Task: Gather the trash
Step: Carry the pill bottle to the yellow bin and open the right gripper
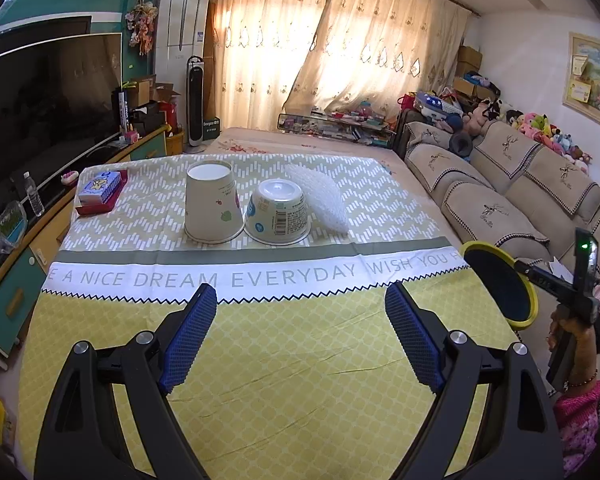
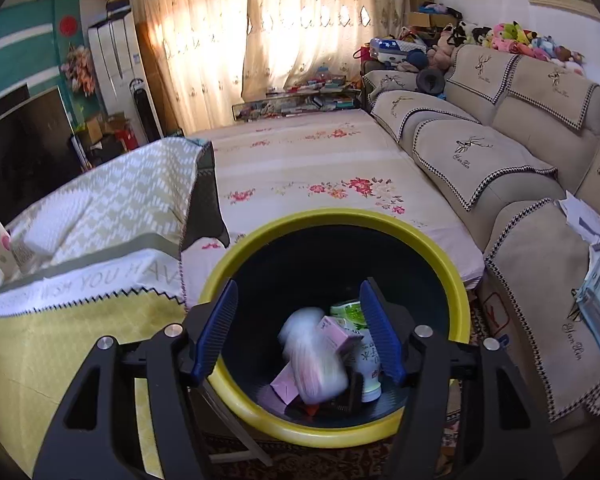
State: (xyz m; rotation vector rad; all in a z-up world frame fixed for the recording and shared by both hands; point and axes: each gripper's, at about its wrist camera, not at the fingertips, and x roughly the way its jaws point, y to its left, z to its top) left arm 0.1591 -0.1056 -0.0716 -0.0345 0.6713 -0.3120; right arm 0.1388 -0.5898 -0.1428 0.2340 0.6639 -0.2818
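Trash on the bench: we see an upturned paper cup [image 1: 214, 202] and an upturned plastic bowl [image 1: 278, 213] standing just beside each other on the patterned cloth [image 1: 284, 360], with a white foam net [image 1: 320, 198] lying against the bowl's far side.
Trash in the bin: in the right wrist view we see a blurred whitish wad [image 2: 314, 358], a pink carton [image 2: 338, 336], a green-printed packet [image 2: 350, 310] and a white bottle [image 2: 370, 368] piled together on the dark bottom.
Bin: we find the yellow-rimmed bin [image 2: 458, 312] beside the bench's corner, between the bench and the sofa [image 2: 500, 168]; its rim [image 1: 530, 304] also shows at the right of the left wrist view.
Left gripper [image 1: 300, 312]: we hold it over the yellow part of the cloth, jaws spread wide, nothing between them, well short of the cup and bowl.
Right gripper [image 2: 298, 316]: we hold it above the bin's mouth, jaws apart, gripping nothing; the trash shows in the gap below.
Bench edge: we see a blue box on a red tray [image 1: 100, 196] at the far left corner, apart from the cup.
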